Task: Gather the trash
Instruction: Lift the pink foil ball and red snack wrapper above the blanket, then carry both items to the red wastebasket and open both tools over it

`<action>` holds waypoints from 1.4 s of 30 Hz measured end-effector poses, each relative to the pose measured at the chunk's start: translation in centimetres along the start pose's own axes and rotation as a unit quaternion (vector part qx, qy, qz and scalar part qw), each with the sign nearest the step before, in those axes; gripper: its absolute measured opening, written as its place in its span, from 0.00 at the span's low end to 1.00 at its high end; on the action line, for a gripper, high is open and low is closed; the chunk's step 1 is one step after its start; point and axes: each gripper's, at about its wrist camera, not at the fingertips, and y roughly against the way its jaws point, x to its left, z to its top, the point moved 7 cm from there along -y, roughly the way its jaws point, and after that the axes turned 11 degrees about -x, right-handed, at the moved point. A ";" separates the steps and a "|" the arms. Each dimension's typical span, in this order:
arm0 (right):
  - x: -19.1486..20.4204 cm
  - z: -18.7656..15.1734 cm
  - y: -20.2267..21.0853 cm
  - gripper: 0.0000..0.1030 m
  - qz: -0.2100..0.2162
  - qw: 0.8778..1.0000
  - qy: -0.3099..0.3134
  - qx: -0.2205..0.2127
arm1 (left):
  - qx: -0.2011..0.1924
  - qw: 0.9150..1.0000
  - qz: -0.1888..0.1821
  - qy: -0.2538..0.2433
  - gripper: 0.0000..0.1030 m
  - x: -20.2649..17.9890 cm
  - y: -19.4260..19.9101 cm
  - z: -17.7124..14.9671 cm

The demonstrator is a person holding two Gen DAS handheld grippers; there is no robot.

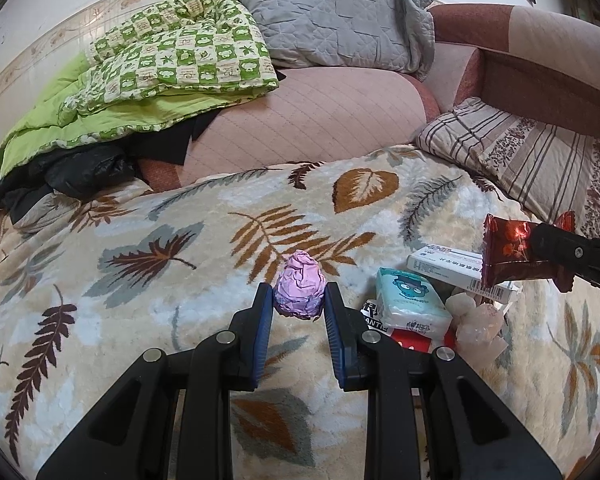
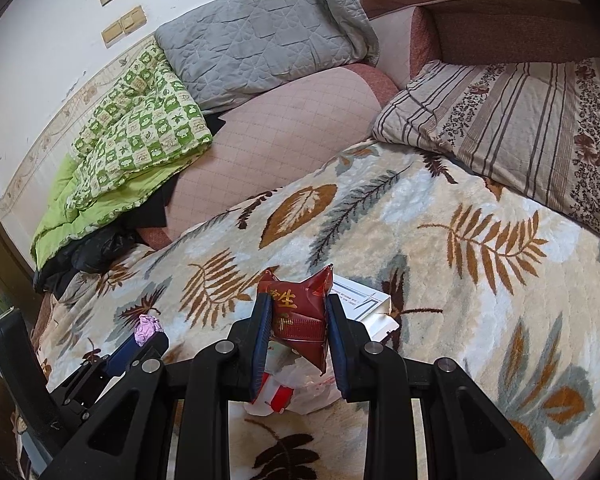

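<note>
A crumpled pink foil ball (image 1: 299,291) is held between the jaws of the left gripper (image 1: 298,300), which are closed to its width, at the centre of the left wrist view, above the leaf-patterned blanket (image 1: 140,280) on the bed. A red snack wrapper (image 2: 298,316) is pinched by the narrowly closed jaws of the right gripper (image 2: 298,320), seen at three o'clock from the left wrist. Below it, a heap is formed by a white medicine box (image 1: 444,268), a blue tissue pack (image 1: 410,300) and a crumpled plastic bag (image 1: 480,328). The foil ball is judged light and crushable, best squeezed across its middle. The wrapper is judged thin, slippery and limp; a hold across its flat body should be kept.
</note>
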 end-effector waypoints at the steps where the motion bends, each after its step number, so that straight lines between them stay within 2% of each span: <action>1: 0.0 -0.1 0.0 0.28 -0.001 1.000 0.000 0.000 | 0.000 1.000 0.000 0.000 0.24 0.0 0.0 0.0; 14: -0.5 0.2 0.1 0.28 -0.006 1.000 -0.002 0.000 | 0.000 1.000 -0.006 -0.002 0.24 -0.5 0.1 0.0; 22: -1.5 0.9 1.4 0.28 -0.015 1.000 -0.019 -0.012 | 0.009 0.998 -0.056 0.015 0.24 -2.0 1.5 -0.4; 29: -3.2 2.3 6.9 0.28 -0.027 0.997 -0.046 -0.051 | -0.009 0.998 -0.060 0.008 0.24 -2.4 5.5 -0.7; 34: -5.6 0.9 12.0 0.28 -0.052 0.996 -0.042 -0.064 | -0.014 0.997 -0.072 0.012 0.24 -2.8 8.7 -1.3; 37: -8.1 -0.6 15.7 0.28 -0.063 0.994 -0.056 -0.065 | -0.002 0.996 -0.093 0.007 0.24 -4.1 10.8 -2.6; 42: -12.2 -3.1 21.3 0.28 -0.100 0.993 -0.037 -0.058 | 0.009 0.989 -0.144 -0.018 0.24 -7.6 14.3 -4.3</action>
